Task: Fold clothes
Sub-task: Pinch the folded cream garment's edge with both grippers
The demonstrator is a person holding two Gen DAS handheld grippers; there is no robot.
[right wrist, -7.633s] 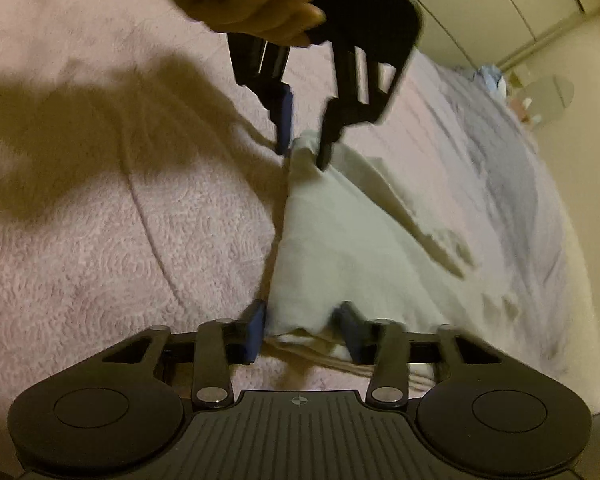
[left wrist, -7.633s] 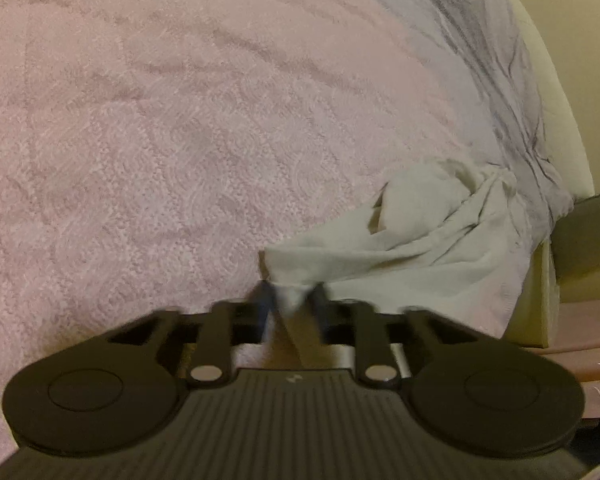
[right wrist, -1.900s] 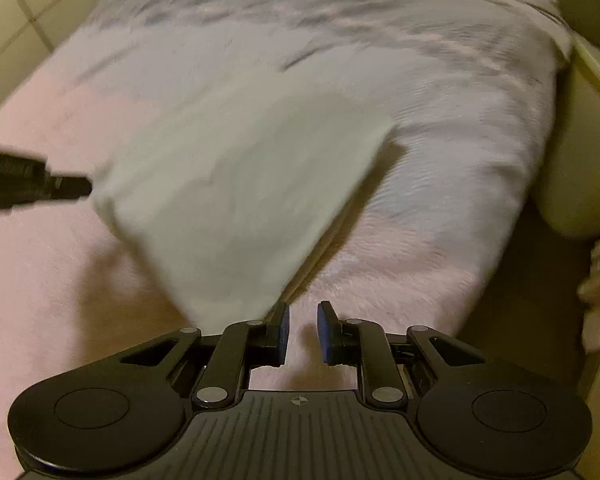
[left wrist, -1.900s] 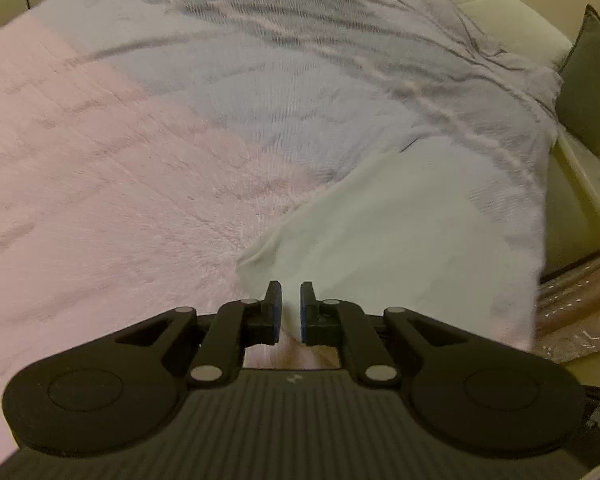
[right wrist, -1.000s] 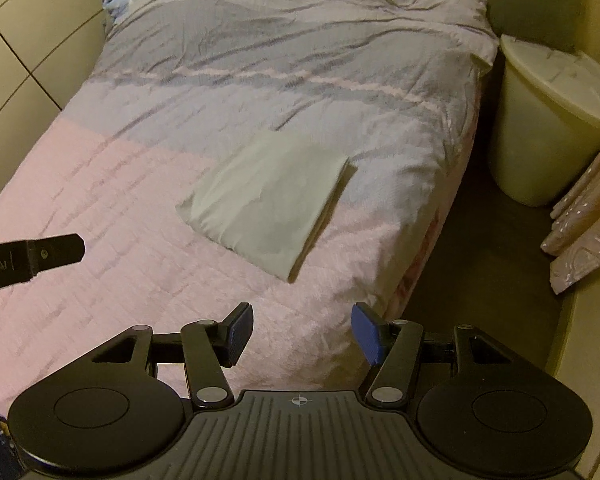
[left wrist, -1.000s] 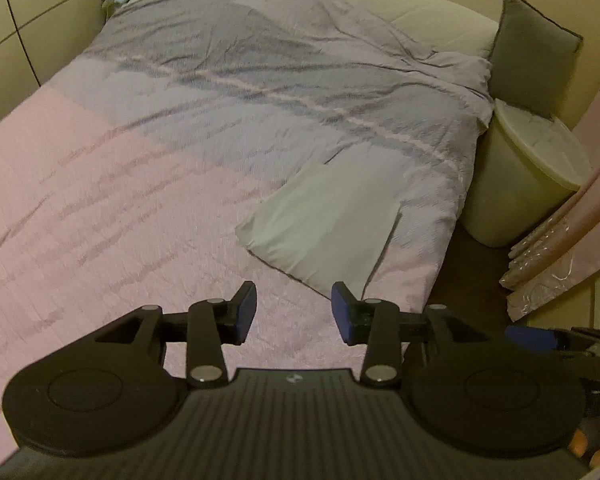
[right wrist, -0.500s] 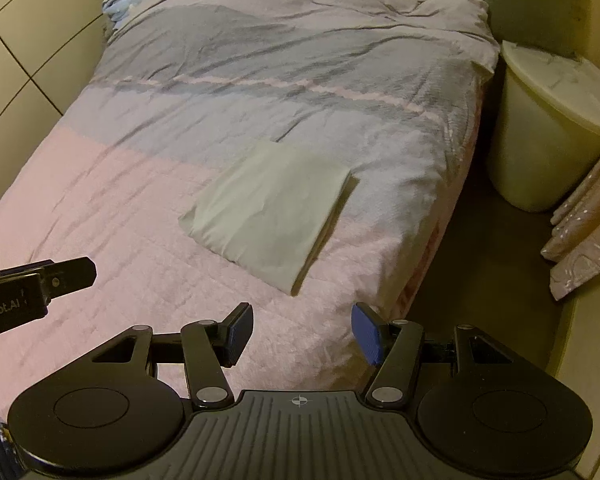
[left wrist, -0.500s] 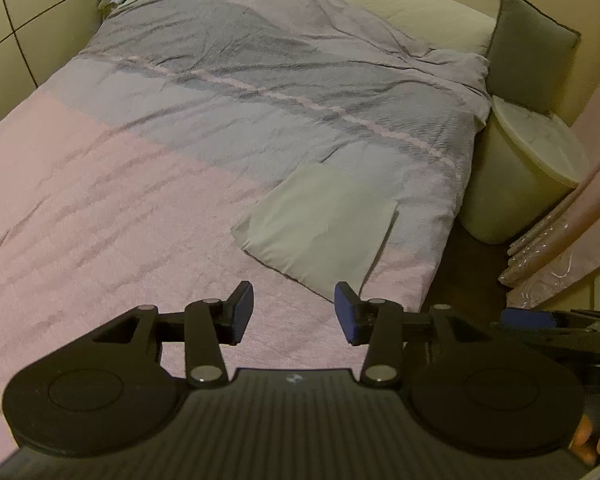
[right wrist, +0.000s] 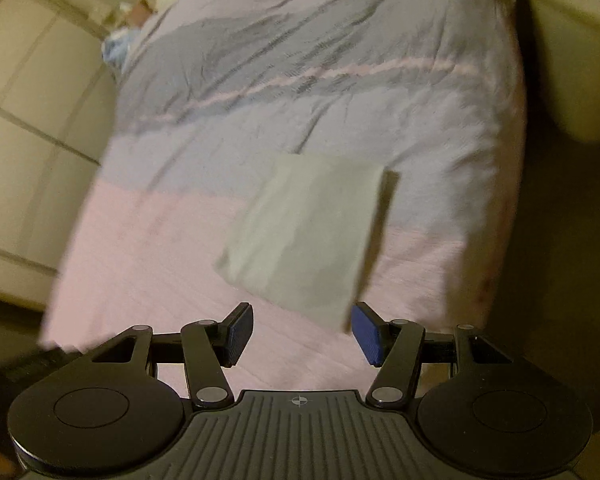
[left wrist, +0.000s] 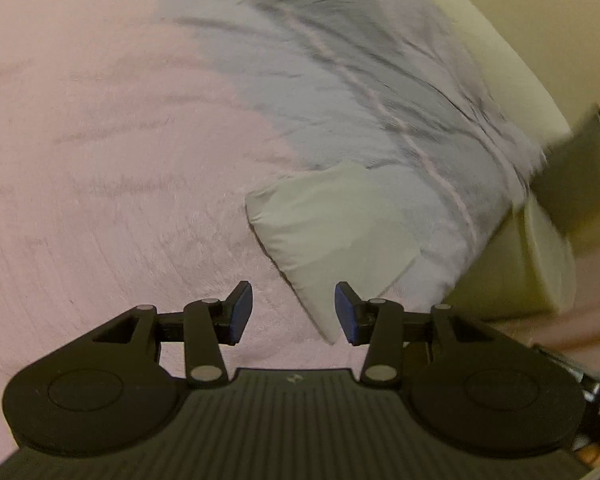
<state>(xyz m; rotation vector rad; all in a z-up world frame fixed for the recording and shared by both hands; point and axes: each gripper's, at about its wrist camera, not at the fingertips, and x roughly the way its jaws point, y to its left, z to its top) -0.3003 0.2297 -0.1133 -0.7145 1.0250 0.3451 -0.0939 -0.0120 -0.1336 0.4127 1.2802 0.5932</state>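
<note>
A pale grey-green garment point(left wrist: 332, 232) lies folded into a flat rectangle on the bed, near its right edge, where the pink cover meets the grey one. In the right wrist view the folded garment point(right wrist: 308, 232) fills the middle. My left gripper point(left wrist: 294, 312) hangs open above the garment's near corner, with nothing between its blue pads. My right gripper point(right wrist: 302, 332) is open wide just short of the garment's near edge, holding nothing. Both views are blurred by motion.
The bed carries a pink cover point(left wrist: 100, 160) near me and a grey duvet point(right wrist: 320, 80) beyond. A cream bin point(left wrist: 540, 260) and a dark cushion point(left wrist: 580, 168) stand at the bed's right side. Pale cupboard panels point(right wrist: 28, 120) line the left. Dark floor point(right wrist: 560, 260) runs along the right.
Both grippers have dropped closer to the bed and rolled, so the garment looks larger and tilted. The jaws of both stay open. The garment has not moved.
</note>
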